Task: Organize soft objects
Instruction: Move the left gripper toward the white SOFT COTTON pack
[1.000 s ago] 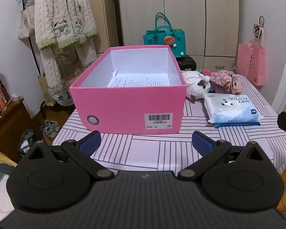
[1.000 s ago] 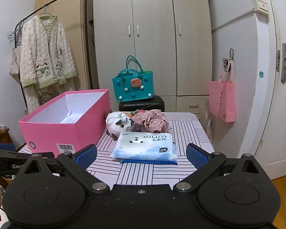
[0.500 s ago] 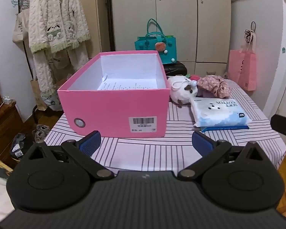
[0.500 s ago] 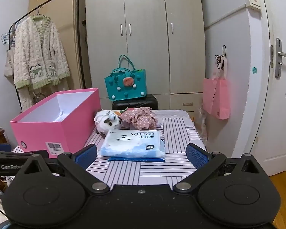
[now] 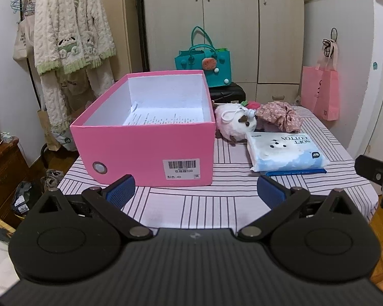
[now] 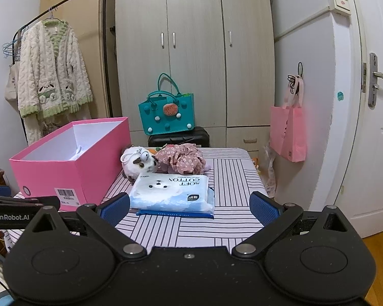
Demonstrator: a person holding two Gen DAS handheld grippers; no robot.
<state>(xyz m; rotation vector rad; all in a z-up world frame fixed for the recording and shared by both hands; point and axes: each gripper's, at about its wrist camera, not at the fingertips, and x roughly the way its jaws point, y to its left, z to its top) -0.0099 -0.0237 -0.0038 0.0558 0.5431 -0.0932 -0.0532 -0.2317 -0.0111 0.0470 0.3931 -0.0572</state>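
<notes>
An open pink box (image 5: 150,148) (image 6: 71,168) stands on the left of the striped table (image 5: 217,199) (image 6: 229,178), with only a printed paper sheet inside. To its right lie a white plush toy (image 5: 236,123) (image 6: 140,163), a floral pink fabric piece (image 5: 280,116) (image 6: 183,158) and a pack of soft cotton tissues (image 5: 286,151) (image 6: 171,191). My left gripper (image 5: 195,191) is open and empty, in front of the box. My right gripper (image 6: 189,206) is open and empty, just before the tissue pack.
A teal handbag (image 6: 167,113) sits on a black case (image 6: 178,139) behind the table, before a wardrobe (image 6: 196,51). A pink bag (image 6: 289,132) hangs on the right wall by a door. A clothes rack with a fluffy robe (image 6: 51,81) stands at the left.
Both grippers have pulled back and risen a little from the table, so the box and soft objects look farther off. Both stay open and empty; nothing on the table moved.
</notes>
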